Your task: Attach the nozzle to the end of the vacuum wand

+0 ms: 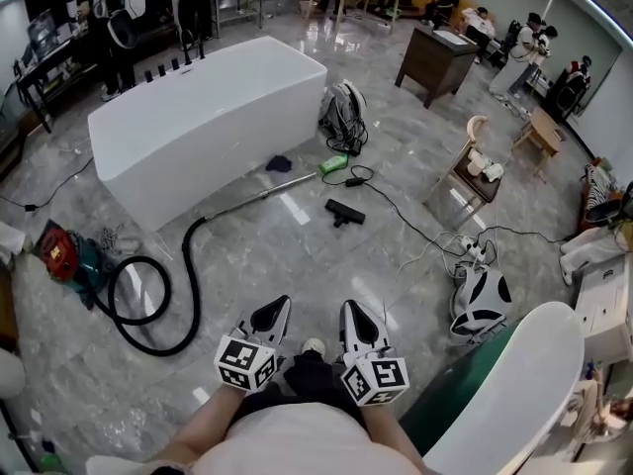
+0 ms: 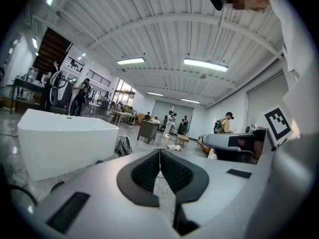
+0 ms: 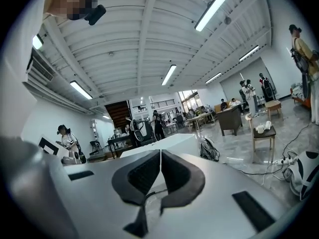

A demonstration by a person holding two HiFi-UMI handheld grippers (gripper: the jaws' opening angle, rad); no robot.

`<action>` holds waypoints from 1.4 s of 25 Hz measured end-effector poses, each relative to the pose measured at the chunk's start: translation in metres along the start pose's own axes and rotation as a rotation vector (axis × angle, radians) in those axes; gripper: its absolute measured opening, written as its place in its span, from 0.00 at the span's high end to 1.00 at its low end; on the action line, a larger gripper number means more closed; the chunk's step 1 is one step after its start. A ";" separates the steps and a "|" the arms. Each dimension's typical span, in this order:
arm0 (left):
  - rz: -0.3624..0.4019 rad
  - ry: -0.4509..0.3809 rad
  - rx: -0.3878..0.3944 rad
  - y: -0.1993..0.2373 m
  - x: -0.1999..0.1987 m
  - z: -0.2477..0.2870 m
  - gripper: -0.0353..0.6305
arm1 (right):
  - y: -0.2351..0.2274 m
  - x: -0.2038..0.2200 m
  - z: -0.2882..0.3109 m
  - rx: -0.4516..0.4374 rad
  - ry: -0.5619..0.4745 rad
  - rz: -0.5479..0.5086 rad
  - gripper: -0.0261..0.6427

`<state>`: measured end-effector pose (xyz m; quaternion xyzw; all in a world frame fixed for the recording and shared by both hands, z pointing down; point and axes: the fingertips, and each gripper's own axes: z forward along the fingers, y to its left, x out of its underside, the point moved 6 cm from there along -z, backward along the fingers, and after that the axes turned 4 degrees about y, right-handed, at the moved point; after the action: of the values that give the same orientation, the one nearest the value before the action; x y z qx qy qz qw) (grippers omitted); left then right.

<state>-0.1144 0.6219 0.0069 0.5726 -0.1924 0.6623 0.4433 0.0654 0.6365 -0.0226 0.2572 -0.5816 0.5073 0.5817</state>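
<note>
A black floor nozzle (image 1: 344,212) lies alone on the grey marble floor. The silver vacuum wand (image 1: 259,195) lies to its left, its tip toward a green piece (image 1: 332,164), its other end joined to a black hose (image 1: 148,300) coiled at the left. My left gripper (image 1: 274,317) and right gripper (image 1: 354,322) are held side by side close to my body, well short of the nozzle. Both are shut and empty; the pads meet in the left gripper view (image 2: 160,169) and in the right gripper view (image 3: 160,171).
A long white tub (image 1: 203,117) stands beyond the wand, a backpack (image 1: 342,115) at its right end. A red vacuum body (image 1: 57,249) sits at the left. Cables, a power strip (image 1: 471,253) and a white helmet-like object (image 1: 481,301) lie right. A white chair back (image 1: 524,384) is beside me.
</note>
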 end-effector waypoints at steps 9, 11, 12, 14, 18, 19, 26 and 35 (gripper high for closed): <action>-0.010 0.001 -0.030 0.009 -0.015 0.065 0.93 | -0.050 -0.020 0.051 -0.050 0.024 -0.020 0.94; -0.013 0.002 -0.034 0.010 -0.017 0.077 0.93 | -0.058 -0.023 0.060 -0.059 0.026 -0.021 0.94; -0.013 0.003 -0.033 0.011 -0.018 0.082 0.93 | -0.062 -0.024 0.064 -0.064 0.028 -0.022 0.94; -0.014 0.004 -0.031 0.010 -0.019 0.093 0.93 | -0.070 -0.025 0.071 -0.072 0.034 -0.021 0.94; -0.017 0.012 -0.037 0.009 -0.020 0.114 0.93 | -0.088 -0.028 0.081 -0.087 0.044 -0.020 0.94; -0.014 0.015 -0.040 0.009 -0.019 0.119 0.93 | -0.094 -0.029 0.084 -0.087 0.044 -0.017 0.94; -0.036 0.007 -0.074 0.011 -0.020 0.137 0.93 | -0.116 -0.025 0.093 -0.083 0.062 0.028 0.94; -0.056 0.046 -0.098 0.019 -0.013 0.144 0.93 | -0.113 -0.015 0.109 -0.133 0.103 0.038 0.94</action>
<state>-0.0456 0.4967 0.0384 0.5399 -0.1984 0.6525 0.4934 0.1232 0.4957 0.0165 0.1806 -0.5881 0.4909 0.6169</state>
